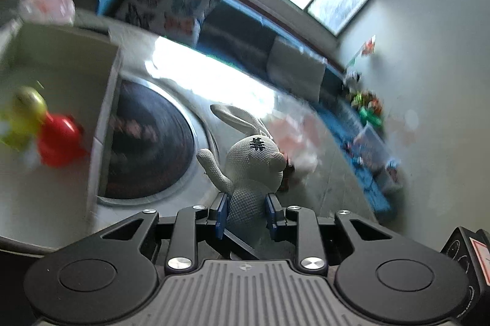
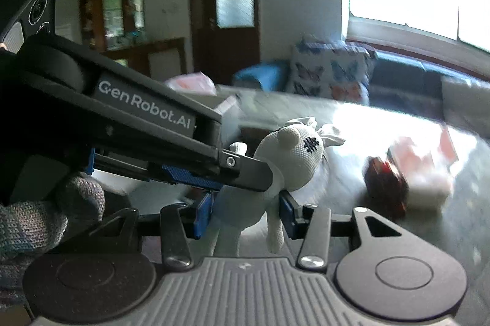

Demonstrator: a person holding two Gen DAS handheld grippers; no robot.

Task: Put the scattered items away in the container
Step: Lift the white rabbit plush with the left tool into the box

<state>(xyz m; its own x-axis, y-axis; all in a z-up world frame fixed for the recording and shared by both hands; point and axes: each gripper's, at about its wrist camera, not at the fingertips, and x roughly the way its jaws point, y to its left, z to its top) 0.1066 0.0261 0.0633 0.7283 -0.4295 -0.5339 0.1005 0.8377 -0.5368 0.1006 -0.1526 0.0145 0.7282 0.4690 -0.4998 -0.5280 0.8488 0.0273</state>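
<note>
A white knitted rabbit toy (image 1: 254, 163) is held up in the air. My left gripper (image 1: 246, 211) is shut on its body. In the right wrist view the same rabbit (image 2: 294, 160) hangs with its legs between the blue pads of my right gripper (image 2: 245, 211), which looks closed on its lower part. The left gripper (image 2: 245, 172) crosses that view from the left and clamps the rabbit. A pale open container (image 1: 104, 99) stands at the left with a red and yellow-green toy (image 1: 46, 133) inside.
A dark red item (image 2: 387, 182) and pink-white packets (image 2: 428, 160) lie on the glossy table. A sofa with butterfly cushions (image 2: 330, 71) and a bright window are behind. Toys and boxes line the floor by the right wall (image 1: 367, 142).
</note>
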